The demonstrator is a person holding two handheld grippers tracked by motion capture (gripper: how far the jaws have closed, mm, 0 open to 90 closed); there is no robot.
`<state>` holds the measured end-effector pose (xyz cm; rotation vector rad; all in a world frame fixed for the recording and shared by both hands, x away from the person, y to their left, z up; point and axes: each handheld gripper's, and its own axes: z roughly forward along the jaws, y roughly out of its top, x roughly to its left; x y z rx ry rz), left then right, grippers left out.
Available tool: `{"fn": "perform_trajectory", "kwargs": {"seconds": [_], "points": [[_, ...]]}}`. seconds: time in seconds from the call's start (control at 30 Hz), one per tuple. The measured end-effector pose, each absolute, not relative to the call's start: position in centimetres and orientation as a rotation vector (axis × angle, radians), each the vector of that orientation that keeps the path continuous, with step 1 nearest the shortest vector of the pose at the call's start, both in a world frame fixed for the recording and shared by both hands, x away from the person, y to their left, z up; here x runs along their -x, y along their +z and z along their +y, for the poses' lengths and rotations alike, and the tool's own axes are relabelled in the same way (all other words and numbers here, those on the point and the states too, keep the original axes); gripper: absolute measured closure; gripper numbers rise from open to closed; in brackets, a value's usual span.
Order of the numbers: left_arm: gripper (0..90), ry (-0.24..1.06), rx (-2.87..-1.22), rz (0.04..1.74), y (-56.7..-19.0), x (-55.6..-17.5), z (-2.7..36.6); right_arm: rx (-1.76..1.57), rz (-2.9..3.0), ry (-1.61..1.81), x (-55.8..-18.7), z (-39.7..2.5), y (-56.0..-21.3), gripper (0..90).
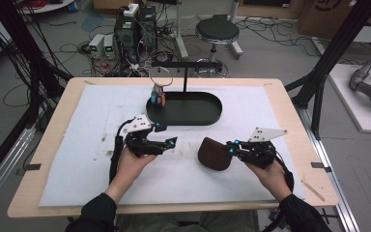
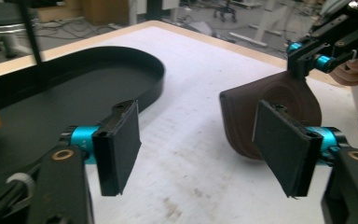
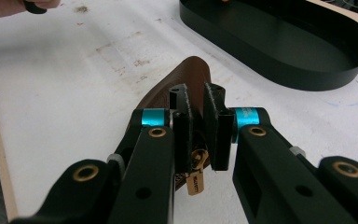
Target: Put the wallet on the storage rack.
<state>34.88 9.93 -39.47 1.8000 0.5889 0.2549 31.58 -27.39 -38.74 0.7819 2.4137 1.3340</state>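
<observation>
A dark brown pouch with a ribbed, rounded body lies on the white-covered worktop, near the open end of a black oval tray. The right tool pinches the pouch's edge, beside a small brass tag hanging from it.

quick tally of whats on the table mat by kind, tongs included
Tongs: 2, the left tongs open and the right tongs shut on the brown pouch
Brown pouch: 1
Black oval tray: 1
Black T-shaped stand rising from the tray: 1
Small item with a wire ring at the tray's left end, too small to identify: 1
Total: 6
</observation>
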Motion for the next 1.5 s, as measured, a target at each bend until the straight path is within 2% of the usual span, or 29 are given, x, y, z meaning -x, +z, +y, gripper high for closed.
{"fn": "perform_trajectory", "kwargs": {"seconds": [0.17, 0.2, 0.47, 0.67, 0.77, 0.9, 1.1, 1.13, 1.17, 1.2, 1.37, 1.47, 1.5], "points": [[35.1, 0.122, -1.841, 0.560, -40.2, -35.9, 7.3, -0.743, 2.424, 1.327, -31.5, -27.2, -38.8, 83.6], [37.9, 0.098, -1.848, 0.556, -40.5, -36.1, 6.8, -0.731, 2.424, 1.332, -31.4, -27.3, -38.8, 83.5], [44.4, 0.024, -1.957, 0.571, -42.1, -37.3, 3.9, -0.681, 2.443, 1.337, -31.2, -27.5, -38.9, 83.4], [54.2, -0.005, -1.982, 0.551, -42.8, -37.8, 2.8, -0.663, 2.452, 1.341, -31.3, -27.7, -39.0, 83.3], [60.3, -0.018, -1.997, 0.532, -43.0, -37.9, 2.6, -0.657, 2.455, 1.340, -31.3, -27.7, -39.0, 83.2], [79.7, -0.018, -2.010, 0.474, -43.0, -37.7, 2.3, -0.662, 2.458, 1.332, -31.3, -27.9, -39.1, 82.9], [82.5, -0.041, -1.992, 0.480, -43.1, -37.9, 2.5, -0.651, 2.466, 1.326, -31.4, -28.0, -39.1, 82.9], [78.5, -0.029, -1.988, 0.491, -43.1, -37.9, 2.5, -0.650, 2.468, 1.328, -31.3, -28.0, -39.1, 82.9], [70.7, -0.034, -1.981, 0.498, -43.1, -37.9, 2.5, -0.647, 2.469, 1.327, -31.3, -28.0, -39.1, 83.0], [67.8, -0.054, -1.973, 0.500, -43.2, -38.0, 2.4, -0.644, 2.470, 1.329, -31.3, -28.0, -39.1, 83.0], [73.6, -0.075, -1.988, 0.476, -43.3, -37.8, 2.1, -0.638, 2.473, 1.329, -31.4, -28.0, -39.1, 82.9], [81.6, -0.089, -1.984, 0.484, -43.3, -37.9, 2.4, -0.629, 2.479, 1.330, -31.4, -28.1, -39.1, 82.5], [81.6, -0.084, -1.988, 0.483, -43.2, -37.9, 2.5, -0.629, 2.479, 1.330, -31.4, -28.1, -39.1, 82.5]]}}
